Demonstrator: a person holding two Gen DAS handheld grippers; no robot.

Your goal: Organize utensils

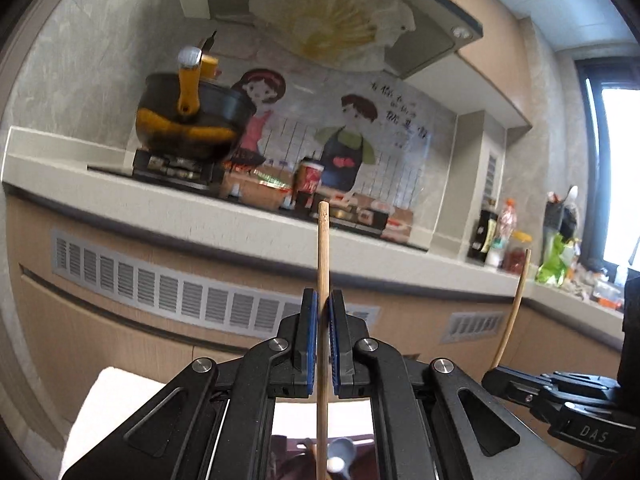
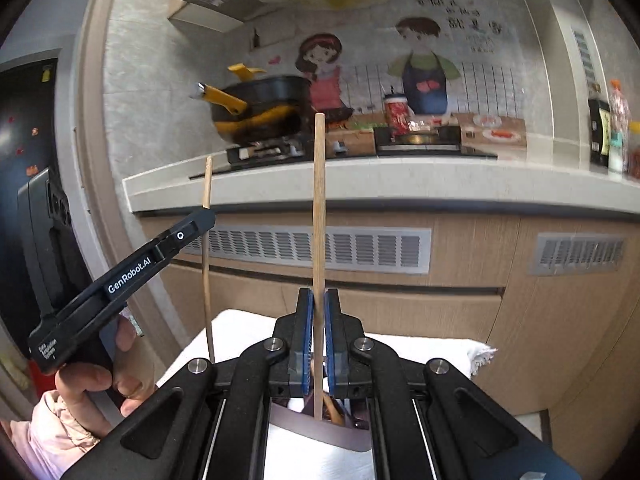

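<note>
My left gripper (image 1: 323, 297) is shut on a wooden chopstick (image 1: 322, 248) that stands upright between its blue pads. My right gripper (image 2: 319, 303) is likewise shut on a second upright chopstick (image 2: 319, 200). Each wrist view shows the other side too: the right gripper (image 1: 491, 376) with its chopstick (image 1: 515, 300) at the right edge, and the left gripper (image 2: 206, 215) with its chopstick (image 2: 206, 276) on the left, held by a person's hand (image 2: 100, 380). Below both grippers sits a dark utensil holder (image 2: 320, 438) containing a grey spoon (image 1: 341, 454) and wooden pieces.
The holder rests on a white cloth (image 2: 424, 348). Ahead runs a kitchen counter (image 2: 360, 184) with a black and yellow pot (image 2: 264, 114) on a stove, a red cup (image 2: 396, 114) and bottles (image 2: 608, 128). Wooden cabinet fronts with vents (image 2: 320, 246) are underneath.
</note>
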